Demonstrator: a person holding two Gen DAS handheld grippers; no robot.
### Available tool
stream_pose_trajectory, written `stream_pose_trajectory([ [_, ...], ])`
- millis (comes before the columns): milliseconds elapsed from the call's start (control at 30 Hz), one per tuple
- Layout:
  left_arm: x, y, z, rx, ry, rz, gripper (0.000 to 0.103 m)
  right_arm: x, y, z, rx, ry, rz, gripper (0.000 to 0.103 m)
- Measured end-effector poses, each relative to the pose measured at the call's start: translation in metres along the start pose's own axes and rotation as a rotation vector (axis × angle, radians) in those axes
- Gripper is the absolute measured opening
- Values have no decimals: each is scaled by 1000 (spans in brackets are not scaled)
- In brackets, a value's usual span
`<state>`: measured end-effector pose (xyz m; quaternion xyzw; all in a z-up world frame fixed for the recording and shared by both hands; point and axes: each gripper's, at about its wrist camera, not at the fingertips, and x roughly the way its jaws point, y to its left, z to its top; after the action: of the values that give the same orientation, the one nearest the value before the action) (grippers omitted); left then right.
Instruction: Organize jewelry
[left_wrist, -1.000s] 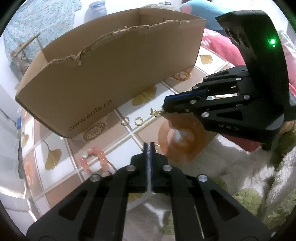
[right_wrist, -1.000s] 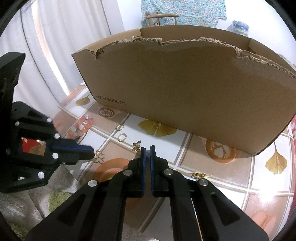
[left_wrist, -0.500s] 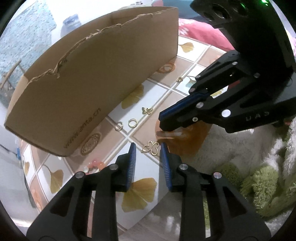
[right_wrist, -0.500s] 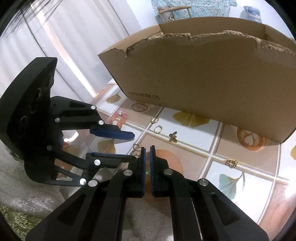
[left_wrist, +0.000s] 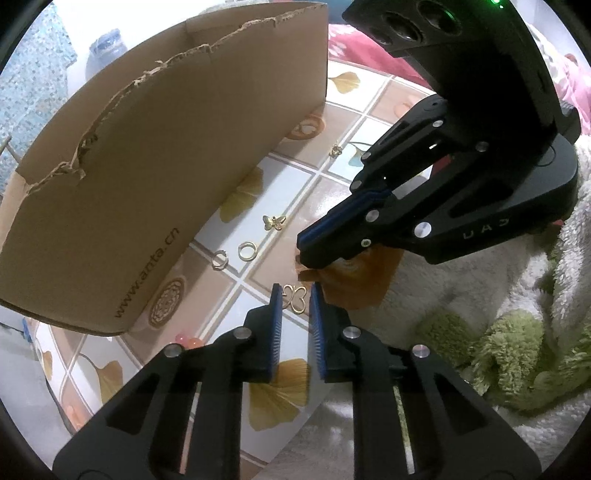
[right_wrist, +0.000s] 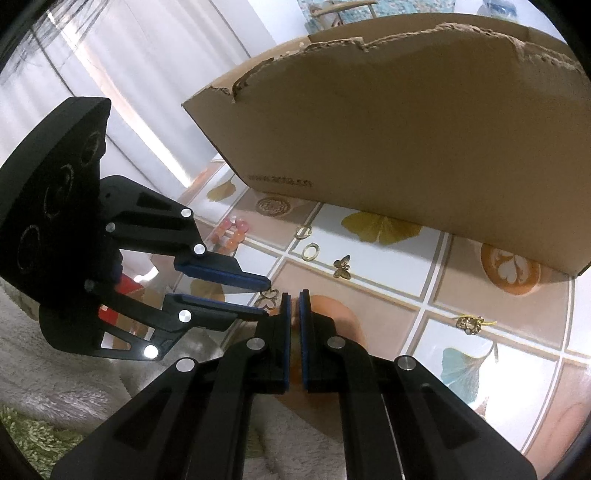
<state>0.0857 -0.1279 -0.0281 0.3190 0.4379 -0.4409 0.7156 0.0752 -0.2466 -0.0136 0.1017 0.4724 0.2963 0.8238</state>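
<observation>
Two black grippers are angled steeply down over a glossy tablecloth (left_wrist: 207, 236) printed with tiles and ginkgo leaves. The left gripper (left_wrist: 294, 291) is held with its ribbed blue pads (left_wrist: 276, 325) on either side of a gold open-wire butterfly pendant (left_wrist: 294, 296), which lies flat on the cloth between the fingertips; the jaws have just been closing but a gap is seen at each pad, so the pendant is not yet pinched. The right gripper (right_wrist: 294, 295) is held clenched with nothing between its jaws, its tips set just beside the pendant (right_wrist: 268, 298) over an orange printed disc (right_wrist: 332, 314).

Further up the cloth two thin gold rings (left_wrist: 246, 250), a small solid gold butterfly charm (left_wrist: 274, 221) and another small gold piece (left_wrist: 335, 150) are laid well apart. A string of round pink and orange beads (right_wrist: 232, 235) is partly hidden behind the left gripper. A brown corrugated cardboard box (left_wrist: 155, 162) with a ragged torn rim and printed lettering stands behind the jewelry. Fluffy white and green fabric (left_wrist: 509, 354) is bunched at the near edge
</observation>
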Motion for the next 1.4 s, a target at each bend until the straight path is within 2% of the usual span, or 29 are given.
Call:
stream_pose_trajectory([
  [200, 7, 0, 6, -3, 12, -12, 13, -3, -4, -2, 6, -8, 2, 5],
  [233, 6, 0, 6, -3, 13, -11, 10, -4, -5, -3, 6, -8, 2, 5],
  [500, 6, -4, 6, 6, 7, 4, 5, -8, -8, -4, 7, -22, -1, 5],
  [533, 6, -4, 6, 2, 5, 9, 0, -9, -8, -4, 8, -24, -1, 5],
  [767, -2, -3, 5, -14, -18, 38, 0, -12, -10, -4, 10, -31, 1, 5],
  [800, -4, -3, 4, -15, -22, 40, 1, -13, -10, -4, 10, -31, 2, 5],
  [867, -5, 0, 3, -12, -12, 41, 14, -12, -10, -4, 13, -31, 6, 5],
  [933, -2, 2, 3, -5, 10, 51, 22, -13, -11, -4, 13, -32, 7, 5],
  [1167, 3, 6, 7, 25, 58, 17, 22, -17, -13, -5, 16, -41, 8, 5],
  [1300, 6, 11, 14, 11, 101, -43, 22, -19, -14, -6, 16, -44, 13, 5],
  [1400, 7, 13, 18, 18, 120, -60, 22, -19, -16, -7, 18, -49, 15, 5],
])
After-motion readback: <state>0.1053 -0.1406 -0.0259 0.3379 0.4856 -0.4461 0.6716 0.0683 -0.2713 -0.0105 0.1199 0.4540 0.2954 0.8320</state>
